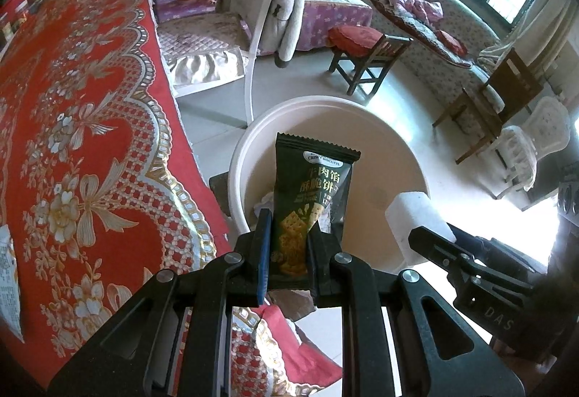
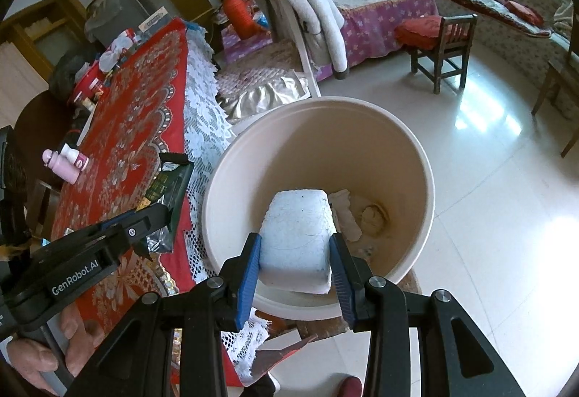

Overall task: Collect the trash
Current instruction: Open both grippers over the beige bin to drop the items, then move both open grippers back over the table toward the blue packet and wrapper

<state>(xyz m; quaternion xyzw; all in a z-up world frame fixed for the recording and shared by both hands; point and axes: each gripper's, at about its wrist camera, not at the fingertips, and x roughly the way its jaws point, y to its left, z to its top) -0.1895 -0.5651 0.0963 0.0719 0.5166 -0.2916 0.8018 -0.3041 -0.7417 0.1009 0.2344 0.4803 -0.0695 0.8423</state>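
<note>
The left hand-held gripper (image 1: 288, 238) is clamped on the lower end of a dark green biscuit wrapper (image 1: 311, 194), which stands upright just over the near rim of the cream bucket (image 1: 325, 107) beside the red tabletop (image 1: 90, 144). Thin foil film like this is probably very light, limp and slick, so a pinch across a flat or sealed end is likely safer than one on the crinkly middle. To its right, the right hand-held gripper (image 2: 296, 265) is closed on a white foam block (image 2: 296, 234), held over the bucket mouth; it looks light and fairly stiff but crumbly, so a gentle squeeze on its two flat sides should suit it. The left wrist view shows the wrapper's printed face and another packet (image 1: 7, 274) at the tabletop's edge; the right wrist view alone shows crumpled paper (image 2: 362, 216) already at the bucket's bottom, and small pink bottles (image 2: 67, 162) on the tabletop.
</note>
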